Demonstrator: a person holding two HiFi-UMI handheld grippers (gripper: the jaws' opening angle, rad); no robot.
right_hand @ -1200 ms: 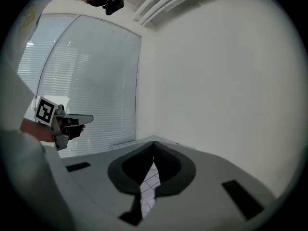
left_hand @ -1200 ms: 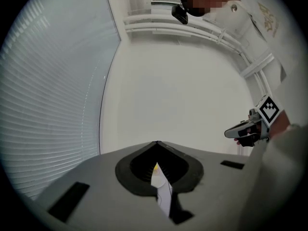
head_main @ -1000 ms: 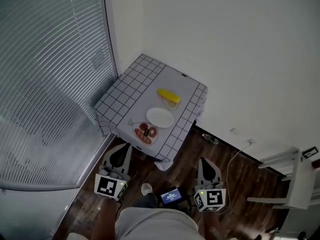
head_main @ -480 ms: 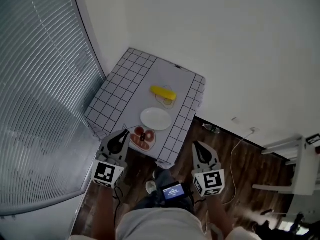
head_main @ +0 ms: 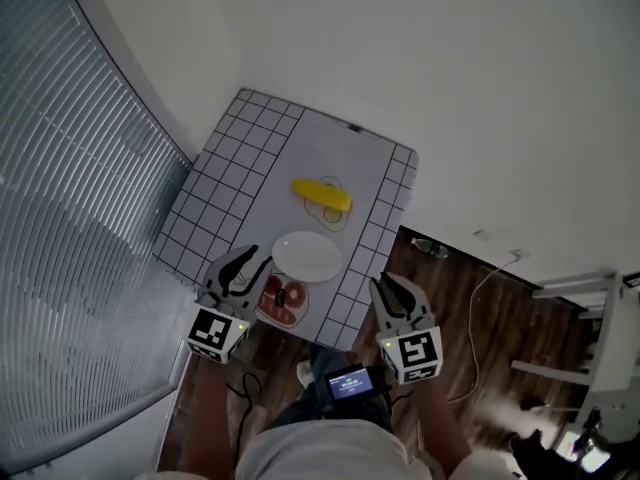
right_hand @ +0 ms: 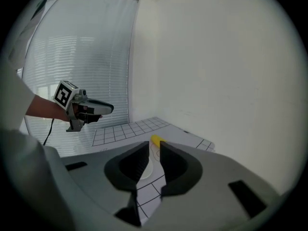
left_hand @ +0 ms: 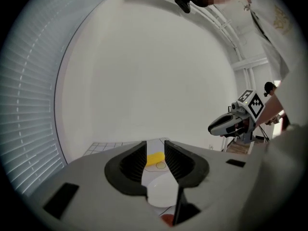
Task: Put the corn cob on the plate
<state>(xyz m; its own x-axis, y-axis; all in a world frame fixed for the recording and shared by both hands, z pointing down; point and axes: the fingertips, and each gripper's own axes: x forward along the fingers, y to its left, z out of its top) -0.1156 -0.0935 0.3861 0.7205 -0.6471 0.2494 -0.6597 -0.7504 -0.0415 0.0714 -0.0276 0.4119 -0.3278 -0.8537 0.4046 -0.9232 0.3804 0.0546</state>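
My left gripper (head_main: 247, 264) and right gripper (head_main: 386, 288) are empty, fingers just eased apart, so I'd pinch the yellow corn cob (head_main: 321, 194), lying beyond the round white plate (head_main: 307, 256) near the checked surface's (head_main: 235, 158) right edge, crosswise at mid-length; it is probably stiff, light and roll-prone.

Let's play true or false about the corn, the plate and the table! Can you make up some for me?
1. The corn cob is on the white plate. False: it lies on the tablecloth, beyond the plate.
2. The white plate has nothing on it. True.
3. The tablecloth has a pattern of squares. True.
4. The left gripper is holding the corn cob. False: its jaws have just been opening and stand apart with nothing between them.
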